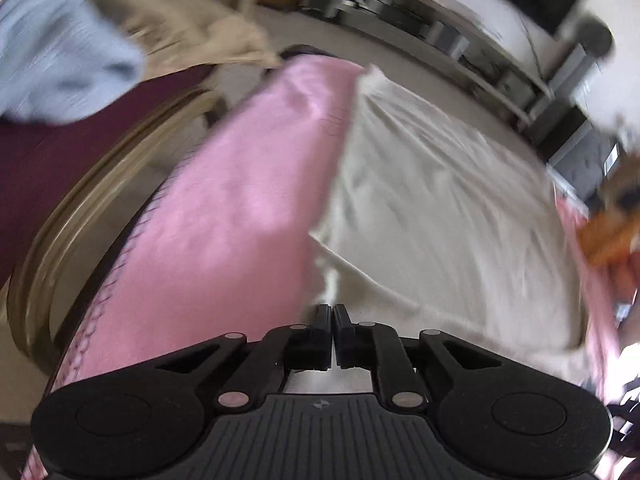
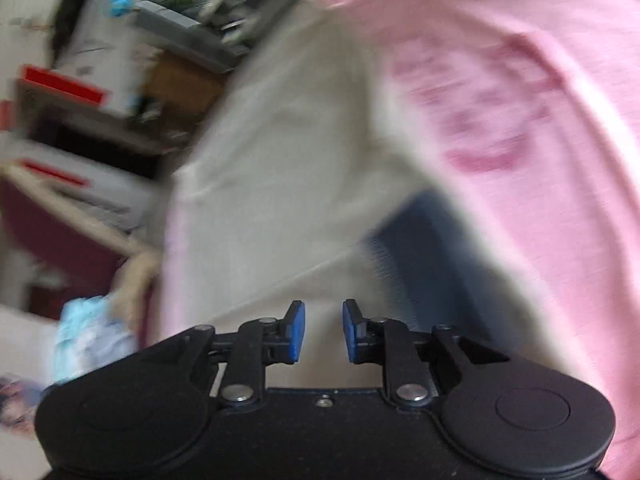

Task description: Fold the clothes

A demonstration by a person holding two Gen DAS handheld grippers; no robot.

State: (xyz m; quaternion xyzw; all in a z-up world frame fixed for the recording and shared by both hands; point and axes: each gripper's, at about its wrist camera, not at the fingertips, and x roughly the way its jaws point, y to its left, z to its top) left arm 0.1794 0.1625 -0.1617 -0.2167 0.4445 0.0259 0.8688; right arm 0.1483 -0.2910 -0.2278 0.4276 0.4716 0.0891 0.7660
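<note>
Both views are motion-blurred; shelves (image 1: 472, 52) behind stay indistinct. The left gripper (image 1: 333, 314) has its fingers pinched on a corner of the cream garment (image 1: 432, 208), which spreads over a pink cloth (image 1: 224, 216). The right gripper (image 2: 324, 330) stands with fingers narrowly parted, gripping nothing, near a pink shirt (image 2: 520, 120)

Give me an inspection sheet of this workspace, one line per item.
Surface: pink blanket with stitched edge, spread flat.
Job's things: cream garment lying on the blanket, wrinkled.
Clutter: light blue cloth and beige cloth on a dark red seat.
Grippers: left hand-held gripper shut on the cream garment's edge; right hand-held gripper open, over the garment.
Cables: nothing seen.
Surroundings: grey shelving, blurred; person's pink shirt.
</note>
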